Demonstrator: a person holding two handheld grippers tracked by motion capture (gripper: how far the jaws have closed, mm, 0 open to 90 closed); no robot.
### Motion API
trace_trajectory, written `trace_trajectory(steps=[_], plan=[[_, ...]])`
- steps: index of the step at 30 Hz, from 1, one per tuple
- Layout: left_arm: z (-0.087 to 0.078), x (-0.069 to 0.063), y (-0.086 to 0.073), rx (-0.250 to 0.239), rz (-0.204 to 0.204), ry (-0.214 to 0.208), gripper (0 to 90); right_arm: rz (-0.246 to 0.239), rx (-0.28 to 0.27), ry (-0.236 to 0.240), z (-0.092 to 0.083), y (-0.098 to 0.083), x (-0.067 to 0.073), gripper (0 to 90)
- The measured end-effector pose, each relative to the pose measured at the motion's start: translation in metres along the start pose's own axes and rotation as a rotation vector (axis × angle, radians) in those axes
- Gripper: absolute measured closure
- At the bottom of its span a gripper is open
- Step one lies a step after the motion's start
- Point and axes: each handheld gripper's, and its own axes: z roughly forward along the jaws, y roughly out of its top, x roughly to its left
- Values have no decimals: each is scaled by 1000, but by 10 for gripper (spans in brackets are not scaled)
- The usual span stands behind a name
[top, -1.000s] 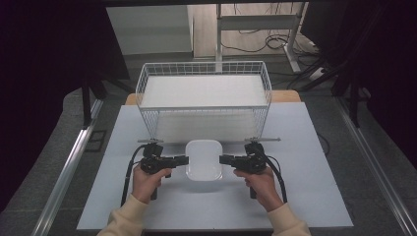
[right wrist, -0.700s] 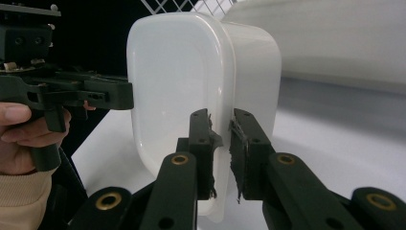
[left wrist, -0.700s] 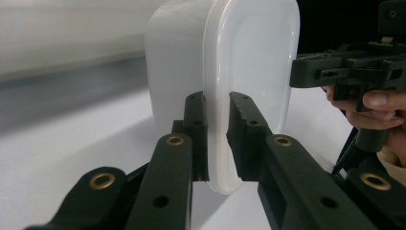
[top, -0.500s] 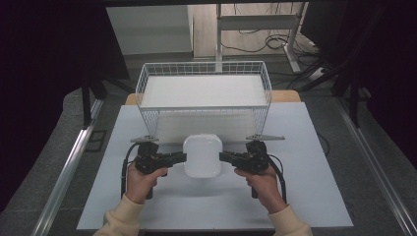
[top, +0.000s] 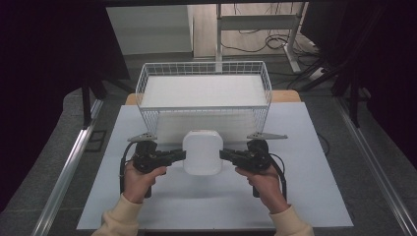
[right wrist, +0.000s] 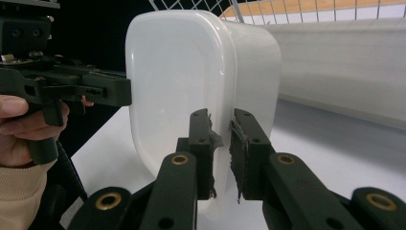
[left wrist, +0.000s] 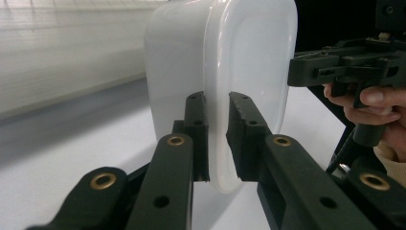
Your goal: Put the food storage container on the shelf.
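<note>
A white plastic box (top: 202, 152) with rounded corners hangs above the table, held from both sides. My left gripper (top: 183, 155) is shut on its left rim, and in the left gripper view the two black jaws pinch the box's rim (left wrist: 218, 139) between them. On the opposite rim my right gripper (top: 222, 155) is shut too; its worn pads (right wrist: 205, 143) clamp the edge of the box (right wrist: 191, 81). The box is tilted, its broad face turned up toward the high camera. Each gripper view also shows the other hand and its gripper farther off.
A white wire basket (top: 204, 93) stands just behind the box, at the back of the white table top (top: 305, 187). Metal rails run along both sides of the table. Cables lie on the floor beyond.
Both grippers have risen with the white box between them and carried it a little toward the basket. The grips have not changed.
</note>
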Motion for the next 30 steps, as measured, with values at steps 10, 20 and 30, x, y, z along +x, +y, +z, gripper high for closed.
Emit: trace_trajectory(steps=[10,20,30], plan=[[-12,-13,16,-35,46,10,798,-50,-33,1,-11,16,11,791],[-20,-16,35,-58,67,9,800,-93,-45,-9,-16,37,18,791],[-26,-21,68,-92,83,12,800,-129,-66,-17,-24,73,23,791]])
